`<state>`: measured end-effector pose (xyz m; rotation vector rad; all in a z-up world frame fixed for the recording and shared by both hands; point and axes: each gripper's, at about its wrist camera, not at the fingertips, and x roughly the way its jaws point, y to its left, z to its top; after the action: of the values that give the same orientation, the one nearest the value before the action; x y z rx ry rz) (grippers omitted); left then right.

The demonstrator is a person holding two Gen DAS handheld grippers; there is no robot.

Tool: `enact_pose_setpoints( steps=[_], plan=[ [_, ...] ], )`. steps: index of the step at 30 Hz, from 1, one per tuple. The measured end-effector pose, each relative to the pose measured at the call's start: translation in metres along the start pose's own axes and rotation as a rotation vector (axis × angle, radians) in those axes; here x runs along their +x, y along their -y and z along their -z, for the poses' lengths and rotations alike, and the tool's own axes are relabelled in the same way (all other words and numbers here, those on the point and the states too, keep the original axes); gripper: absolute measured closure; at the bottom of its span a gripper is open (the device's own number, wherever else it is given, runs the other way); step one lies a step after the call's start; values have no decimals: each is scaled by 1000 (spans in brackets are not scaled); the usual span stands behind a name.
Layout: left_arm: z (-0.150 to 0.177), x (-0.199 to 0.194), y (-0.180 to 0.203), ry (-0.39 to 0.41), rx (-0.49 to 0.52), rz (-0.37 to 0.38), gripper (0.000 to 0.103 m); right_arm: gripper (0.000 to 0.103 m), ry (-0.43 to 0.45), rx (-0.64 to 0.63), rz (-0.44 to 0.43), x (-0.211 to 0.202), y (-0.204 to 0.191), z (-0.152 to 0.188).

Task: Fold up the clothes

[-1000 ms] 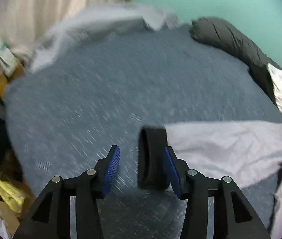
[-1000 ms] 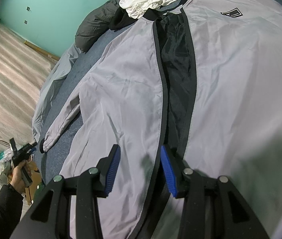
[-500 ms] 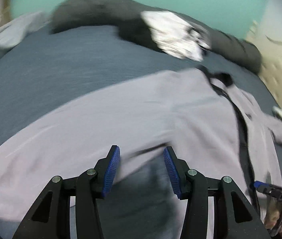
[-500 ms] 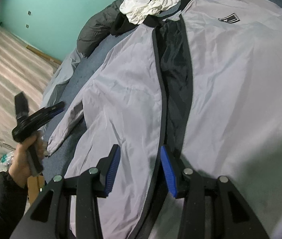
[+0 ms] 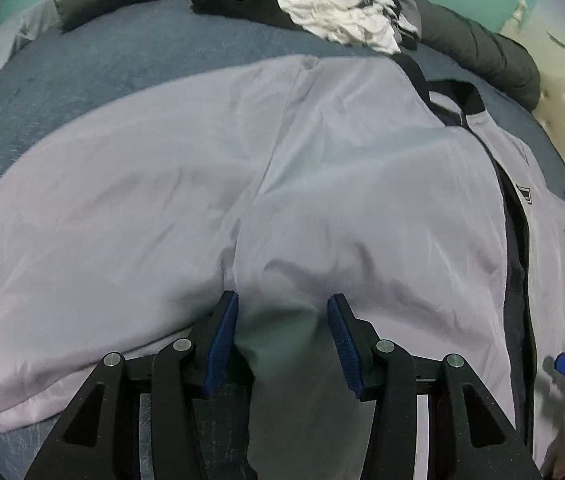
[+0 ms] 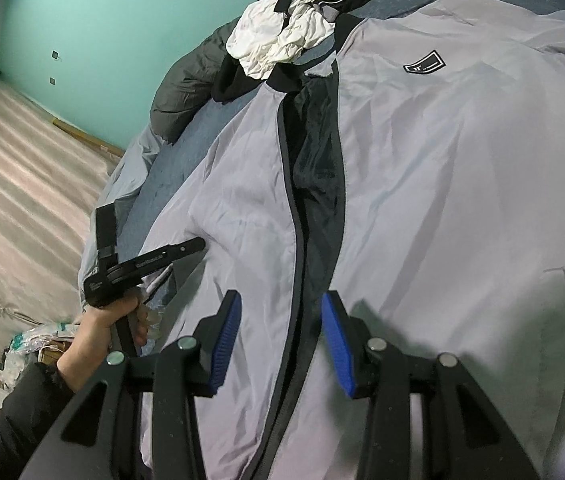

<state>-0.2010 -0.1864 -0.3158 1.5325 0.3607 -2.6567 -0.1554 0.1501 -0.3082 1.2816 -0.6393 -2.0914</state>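
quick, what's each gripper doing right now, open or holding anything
Left gripper: open, pads apart over the grey jacket, gripping nothing.
Right gripper: open, hovering above the jacket's dark front opening, holding nothing.

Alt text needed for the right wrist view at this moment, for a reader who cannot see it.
A light grey jacket lies spread open on a blue bed, its dark zipper running between the open right gripper. At left a hand holds the left gripper over the jacket's sleeve side.
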Motion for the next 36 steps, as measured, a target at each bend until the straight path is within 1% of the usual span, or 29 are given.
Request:
enact_pose_setpoints(
  steps=[1,3,9,12,13,14,16,18,20,23,24,26,29,31,33,36],
  plan=[
    [1,-6,0,21,-9,-2,53,61,1,0,0,0,0,0],
    [6,-22,2,64,-35,26,53,61,5,0,2,-1,0,-1],
    [34,-51,24,90,-8,27,53,61,35,4,19,-19,3,-5],
    [49,-61,30,102,-20,45,51,61,65,24,32,-41,12,-13],
    [47,-60,32,99,-25,53,50,60,76,29,41,-51,16,-16],
    [50,-60,35,97,-28,57,50,60,85,25,64,-63,21,-20],
    [56,-60,42,84,-24,64,50,54,104,17,112,-89,32,-27],
    [61,-61,50,85,-16,74,49,54,116,13,170,-120,49,-35],
    [64,-62,57,94,-8,80,48,54,138,18,250,-159,71,-45],
    [69,-64,66,108,-6,93,47,54,184,21,395,-218,103,-57],
    [71,-65,69,111,-8,98,46,54,200,26,429,-235,112,-60],
    [75,-63,74,113,-5,101,45,54,250,53,507,-277,135,-67],
    [80,-61,80,109,7,100,44,53,338,73,596,-331,158,-76],
    [82,-62,82,109,10,100,43,47,389,91,645,-358,167,-79],
    [84,-63,84,110,14,100,41,45,440,122,675,-385,177,-85],
    [84,-67,84,120,12,106,40,43,485,146,736,-413,189,-95]
  ],
)
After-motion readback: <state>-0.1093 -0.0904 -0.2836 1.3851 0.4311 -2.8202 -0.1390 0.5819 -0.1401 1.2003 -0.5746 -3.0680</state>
